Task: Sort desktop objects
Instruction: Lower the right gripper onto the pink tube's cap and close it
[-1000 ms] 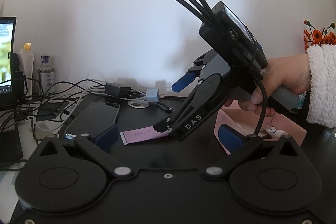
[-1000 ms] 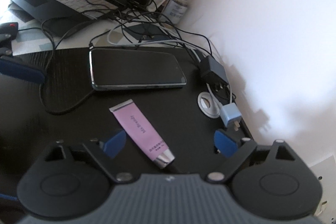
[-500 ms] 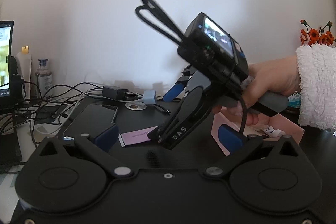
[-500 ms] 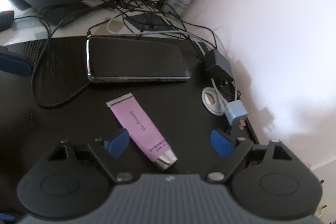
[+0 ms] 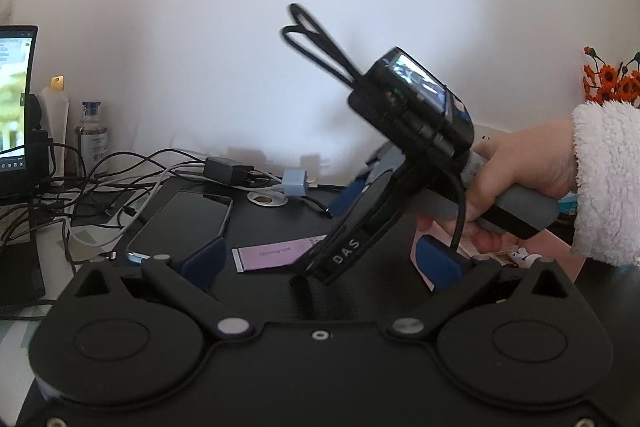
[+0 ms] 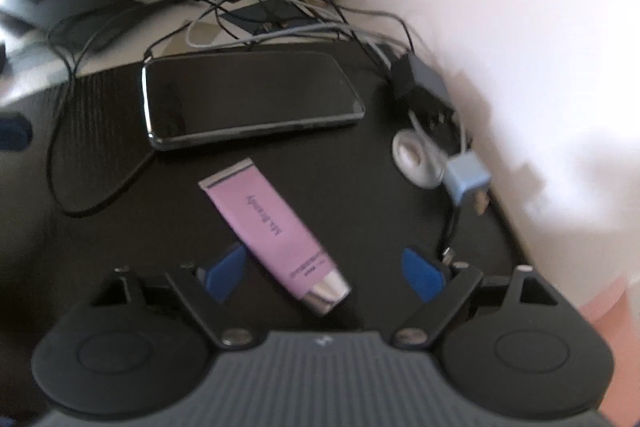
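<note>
R gripper (image 6: 322, 273) tilted down over the dark counter (image 6: 360, 223), fingers (image 6: 422, 273) closing w/ the pink tube (image 6: 274, 227) lying flat between them, capped end nearest, not pinched yet. L gripper (image 5: 316, 263) wide apart, nothing in it, level beside the tube. Past the tube: phone (image 6: 250, 97), face up. Farther back: white disc (image 6: 412, 157), blue plug (image 6: 466, 179), black charger (image 6: 420, 79), cable tangle.

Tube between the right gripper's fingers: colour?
Pink tube with a silver cap end; clearest in the right wrist view.
</note>
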`<state>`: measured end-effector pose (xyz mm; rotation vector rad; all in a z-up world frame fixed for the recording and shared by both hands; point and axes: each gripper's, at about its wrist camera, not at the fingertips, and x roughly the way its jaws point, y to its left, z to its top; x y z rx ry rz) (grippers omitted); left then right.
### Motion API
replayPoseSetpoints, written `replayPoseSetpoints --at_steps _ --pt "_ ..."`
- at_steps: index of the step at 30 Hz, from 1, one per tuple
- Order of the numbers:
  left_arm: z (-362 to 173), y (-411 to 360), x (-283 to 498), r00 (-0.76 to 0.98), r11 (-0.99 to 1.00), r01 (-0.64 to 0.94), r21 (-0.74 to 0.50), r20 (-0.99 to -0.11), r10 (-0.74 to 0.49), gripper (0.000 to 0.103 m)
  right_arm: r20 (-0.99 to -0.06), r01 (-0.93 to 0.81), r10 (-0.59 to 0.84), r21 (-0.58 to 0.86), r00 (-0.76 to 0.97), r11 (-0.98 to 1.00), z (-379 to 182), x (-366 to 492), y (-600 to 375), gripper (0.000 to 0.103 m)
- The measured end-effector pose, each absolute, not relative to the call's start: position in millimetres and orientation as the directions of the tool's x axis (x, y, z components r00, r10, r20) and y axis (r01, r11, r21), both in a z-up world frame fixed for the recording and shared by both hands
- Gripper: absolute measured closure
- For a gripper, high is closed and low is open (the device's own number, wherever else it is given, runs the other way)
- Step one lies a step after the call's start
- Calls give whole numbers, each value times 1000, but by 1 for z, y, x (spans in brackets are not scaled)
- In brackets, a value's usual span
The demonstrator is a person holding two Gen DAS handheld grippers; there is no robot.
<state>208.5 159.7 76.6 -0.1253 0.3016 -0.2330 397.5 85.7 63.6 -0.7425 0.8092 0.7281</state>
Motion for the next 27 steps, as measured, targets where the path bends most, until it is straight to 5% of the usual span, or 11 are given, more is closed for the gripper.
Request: replayPoseSetpoints --at_steps 4,16,22,27 --pt "77 158 208 927 965 215 -149 -281 -249 0 -856 -791 302 -181 419 584 66 402 72 42" --pt "76 163 209 928 964 202 -173 -281 -245 0 -858 -775 308 -152 411 613 66 403 76 41" --pt "77 163 208 929 964 202 -172 -278 -244 0 -885 -712 276 -84 375 697 68 403 65 71" --pt "77 158 206 929 965 218 -147 -273 -251 0 -914 -644 250 -16 319 765 69 400 44 77"
